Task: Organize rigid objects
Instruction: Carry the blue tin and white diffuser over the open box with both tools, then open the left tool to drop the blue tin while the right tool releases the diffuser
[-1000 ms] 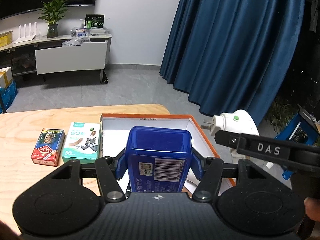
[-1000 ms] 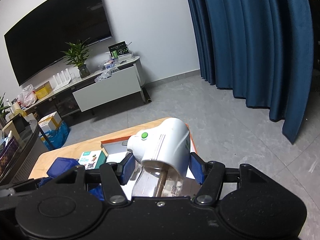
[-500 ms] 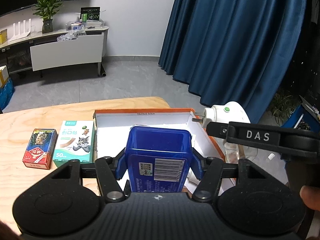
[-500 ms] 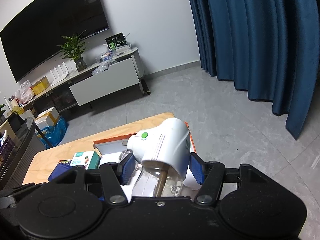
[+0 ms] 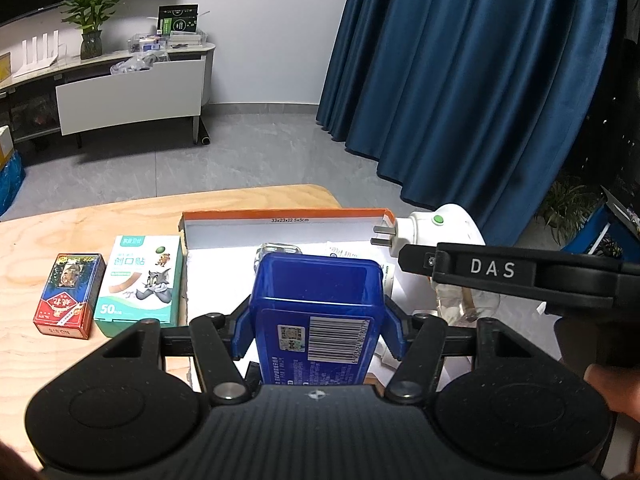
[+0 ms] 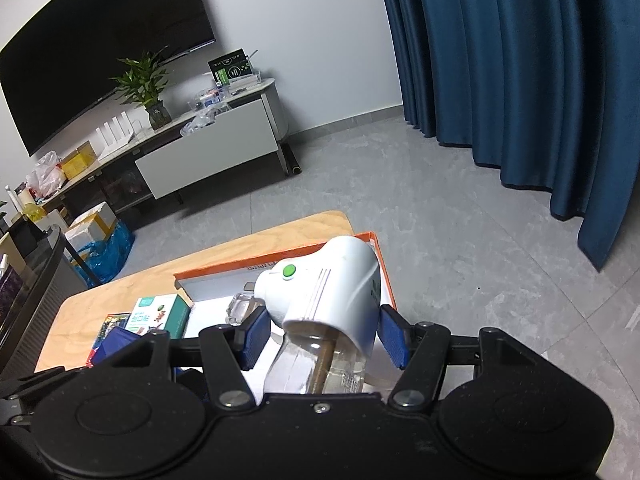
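My left gripper (image 5: 318, 330) is shut on a blue tin (image 5: 316, 300) with a barcode label, held upright over the near part of an open orange-rimmed box (image 5: 280, 214) on the wooden table (image 5: 120, 216). My right gripper (image 6: 322, 338) is shut on a white plug-in vaporiser (image 6: 332, 280) with a green button and a clear bottle under it. The vaporiser (image 5: 436, 228) hangs over the box's (image 6: 224, 270) right side. A clear glass piece (image 5: 278, 249) lies inside the box, partly hidden behind the tin.
A plaster box (image 5: 138, 280) and a red card pack (image 5: 68, 294) lie on the table left of the orange box. The table's far edge drops to grey floor. Beyond stand a white TV cabinet (image 5: 128, 88) and blue curtains (image 5: 460, 80). A person's fingers (image 5: 612, 384) show at right.
Both grippers have carried their loads a little further over the orange box and slightly lower. The vaporiser has drawn nearer the box's right wall. Neither grip has changed.
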`<move>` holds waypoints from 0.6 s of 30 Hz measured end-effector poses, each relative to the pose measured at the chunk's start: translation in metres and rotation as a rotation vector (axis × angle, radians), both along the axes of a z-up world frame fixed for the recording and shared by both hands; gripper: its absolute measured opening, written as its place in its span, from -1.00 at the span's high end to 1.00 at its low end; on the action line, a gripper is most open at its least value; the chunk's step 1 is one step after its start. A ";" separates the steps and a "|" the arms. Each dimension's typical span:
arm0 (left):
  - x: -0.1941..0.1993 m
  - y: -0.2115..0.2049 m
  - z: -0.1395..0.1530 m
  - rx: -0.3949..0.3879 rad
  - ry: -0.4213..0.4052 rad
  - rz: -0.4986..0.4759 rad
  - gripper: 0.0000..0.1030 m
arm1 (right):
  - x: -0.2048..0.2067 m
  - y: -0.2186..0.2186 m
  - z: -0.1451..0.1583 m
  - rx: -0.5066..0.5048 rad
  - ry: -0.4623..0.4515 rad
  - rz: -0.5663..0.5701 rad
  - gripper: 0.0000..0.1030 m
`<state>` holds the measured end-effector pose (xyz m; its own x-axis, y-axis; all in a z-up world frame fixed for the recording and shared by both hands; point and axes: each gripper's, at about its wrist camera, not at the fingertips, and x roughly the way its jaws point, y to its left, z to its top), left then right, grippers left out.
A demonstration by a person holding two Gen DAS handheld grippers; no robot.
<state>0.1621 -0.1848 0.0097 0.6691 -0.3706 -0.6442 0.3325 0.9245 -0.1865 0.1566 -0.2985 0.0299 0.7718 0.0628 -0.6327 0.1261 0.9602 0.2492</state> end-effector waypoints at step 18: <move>0.009 -0.005 -0.005 -0.007 0.015 -0.014 -0.22 | 0.025 0.000 -0.013 -0.016 0.029 0.002 -0.39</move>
